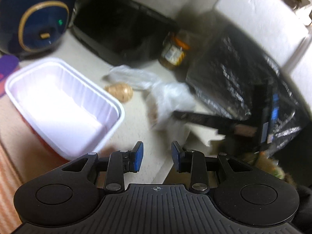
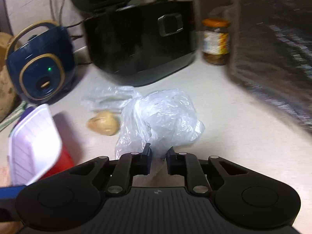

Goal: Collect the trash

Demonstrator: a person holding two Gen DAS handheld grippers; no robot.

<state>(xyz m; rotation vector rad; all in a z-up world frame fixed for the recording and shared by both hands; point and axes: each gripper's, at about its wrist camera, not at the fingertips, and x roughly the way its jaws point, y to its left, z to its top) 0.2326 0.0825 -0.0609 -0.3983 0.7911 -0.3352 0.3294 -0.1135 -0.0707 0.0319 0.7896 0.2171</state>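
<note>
The right gripper (image 2: 158,152) has its jaws drawn narrow on a crumpled clear plastic bag (image 2: 161,117), pinching the bag's near edge between the pads; the rest of the bag bulges out ahead on the pale countertop (image 2: 224,136). The left gripper (image 1: 157,156) has its jaws standing apart with nothing between them, above bare counter. Just left of the bag lies a small tan lump (image 2: 103,123), and behind it a second flat piece of clear plastic (image 2: 109,97). A white plastic tray (image 1: 64,107) sits further left. A black garbage bag (image 1: 243,81) gapes at right. Behind stand a black appliance (image 2: 140,44), a blue cooker (image 2: 41,64) and an orange-lidded jar (image 2: 215,41).
</note>
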